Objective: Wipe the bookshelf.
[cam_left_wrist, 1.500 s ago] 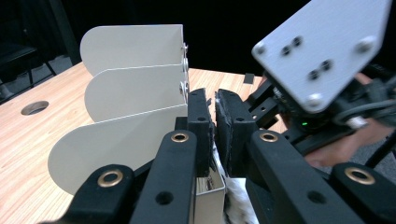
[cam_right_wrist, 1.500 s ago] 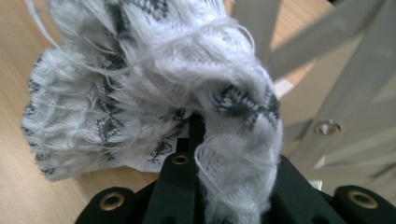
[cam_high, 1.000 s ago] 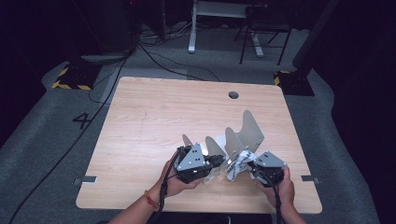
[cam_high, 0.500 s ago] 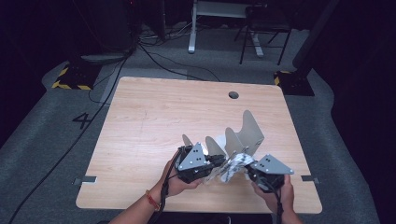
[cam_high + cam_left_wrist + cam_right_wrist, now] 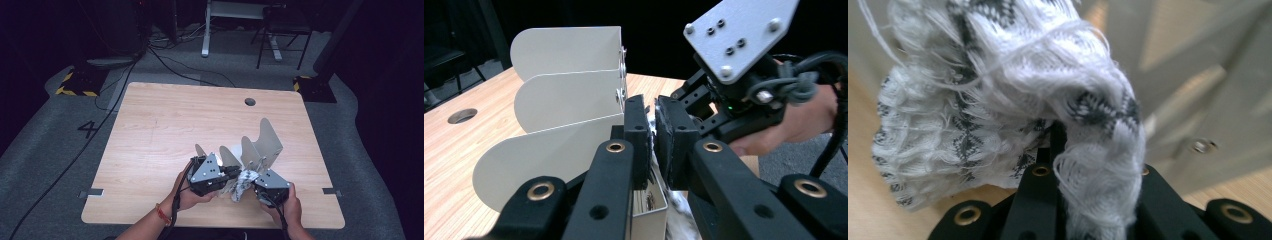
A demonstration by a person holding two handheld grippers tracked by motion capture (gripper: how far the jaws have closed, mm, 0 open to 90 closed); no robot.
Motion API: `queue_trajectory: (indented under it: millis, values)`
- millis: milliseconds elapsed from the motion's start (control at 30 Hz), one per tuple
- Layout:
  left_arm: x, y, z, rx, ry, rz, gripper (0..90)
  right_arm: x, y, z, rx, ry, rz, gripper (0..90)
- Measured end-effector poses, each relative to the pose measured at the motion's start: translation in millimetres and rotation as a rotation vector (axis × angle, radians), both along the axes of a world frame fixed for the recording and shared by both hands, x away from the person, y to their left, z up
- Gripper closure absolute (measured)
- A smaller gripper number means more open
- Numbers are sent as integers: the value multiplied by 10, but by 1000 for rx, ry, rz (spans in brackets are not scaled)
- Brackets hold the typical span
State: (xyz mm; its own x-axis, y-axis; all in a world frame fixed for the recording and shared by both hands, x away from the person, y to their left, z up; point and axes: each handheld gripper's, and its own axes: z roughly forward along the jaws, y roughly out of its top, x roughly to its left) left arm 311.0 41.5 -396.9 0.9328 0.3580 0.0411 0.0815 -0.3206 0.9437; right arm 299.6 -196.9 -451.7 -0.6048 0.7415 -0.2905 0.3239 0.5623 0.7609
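Two closed grippers, left (image 5: 233, 173) and right (image 5: 254, 184), pinch one knitted cloth (image 5: 241, 184) (lower centre) stretched between them beside the divider rack (image 5: 265, 142).

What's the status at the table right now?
Left tool and right tool both shut on the white-and-grey knit sock. Sock held above the wooden table. Grey metal file sorter close behind.

The grey divider rack (image 5: 260, 145) blocks the way just beyond both hands; the table (image 5: 165, 125) to its left and far side lies open.
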Motion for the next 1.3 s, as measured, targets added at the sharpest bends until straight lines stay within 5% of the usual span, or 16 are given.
queue_trajectory:
  millis: [367,700,1067,1300]
  values:
    - [27,-37,9,7,24,2,854,195,-323,-4,-1,-19,-123,834]
    - [31,-174,35,53,35,7,848,470,-534,33,31,-32,-169,834]
    - [37,-380,66,110,34,24,777,905,-567,55,47,-76,-108,834]
    - [-38,-135,261,78,-29,26,632,946,-589,95,100,-70,-92,833]
